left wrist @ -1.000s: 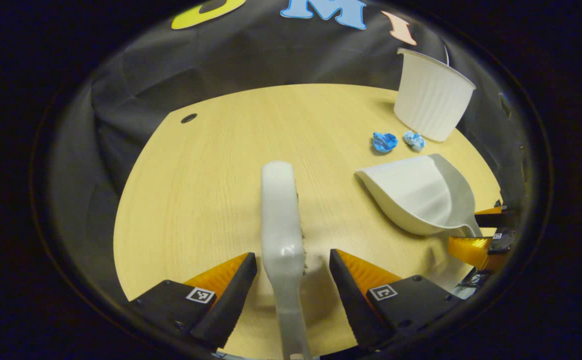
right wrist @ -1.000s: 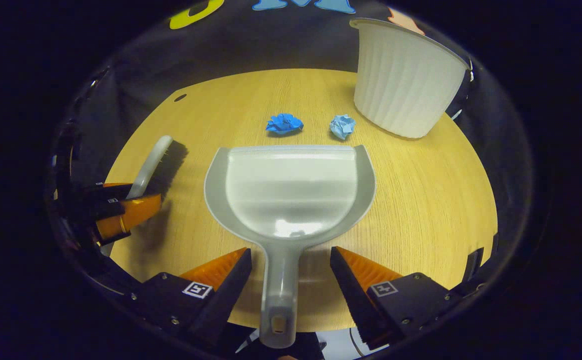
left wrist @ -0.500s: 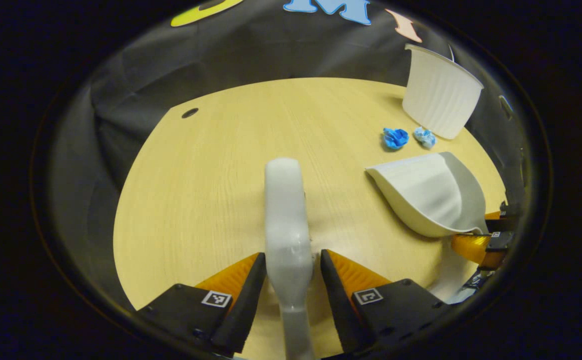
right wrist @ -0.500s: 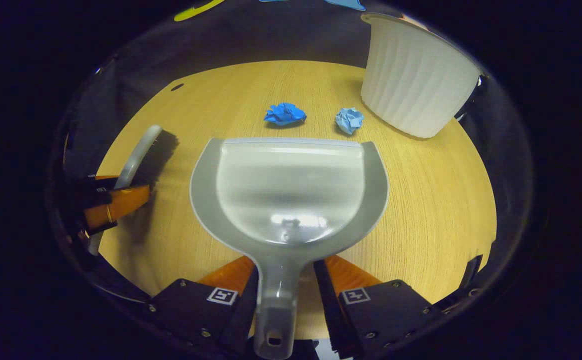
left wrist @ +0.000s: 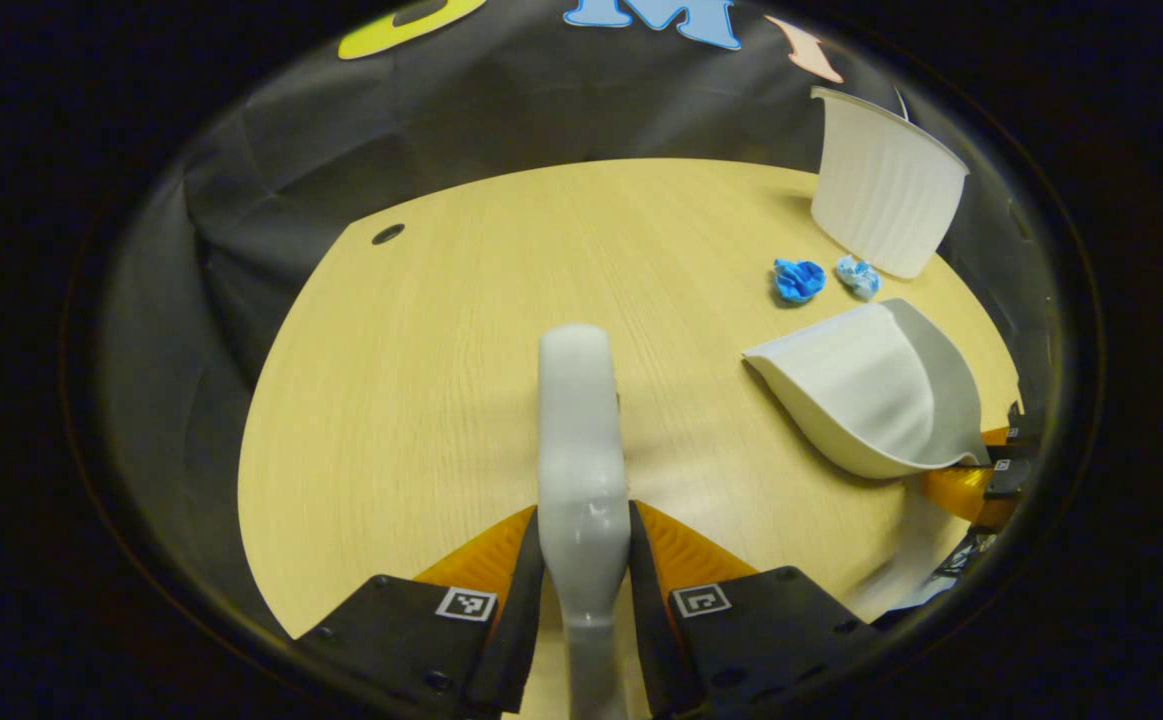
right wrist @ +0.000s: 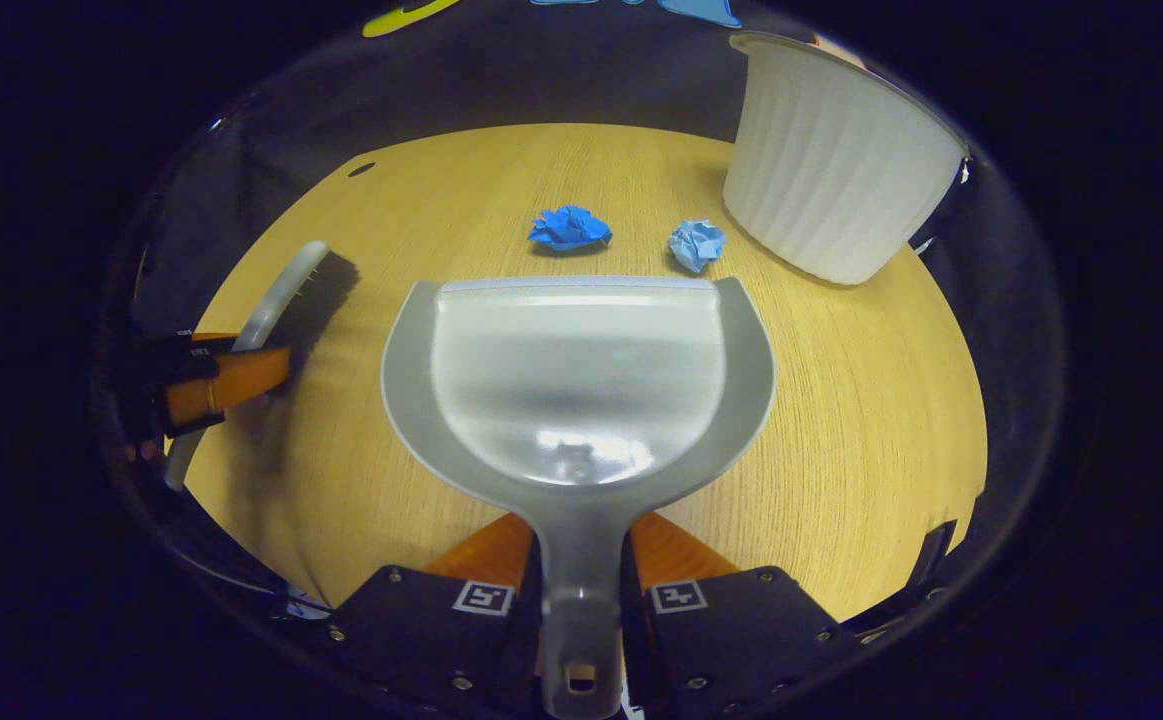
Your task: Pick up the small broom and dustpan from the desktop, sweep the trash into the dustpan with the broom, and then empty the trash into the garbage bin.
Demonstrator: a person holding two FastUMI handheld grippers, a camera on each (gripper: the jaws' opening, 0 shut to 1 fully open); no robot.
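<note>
On the tabletop (right wrist: 841,400), my dustpan (right wrist: 581,370) lies mid-table, its lip toward the far edge. Two paper wads (right wrist: 569,227) (right wrist: 697,244) sit just beyond it, the bin (right wrist: 831,160) at the far right corner, my broom (right wrist: 286,300) near the left edge.

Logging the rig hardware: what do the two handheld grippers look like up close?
Left gripper and right gripper match: black angular housings with small screws, a square black-and-white fiducial tag atop each finger mount, and wedge-shaped fingers with ribbed inner faces.
</note>
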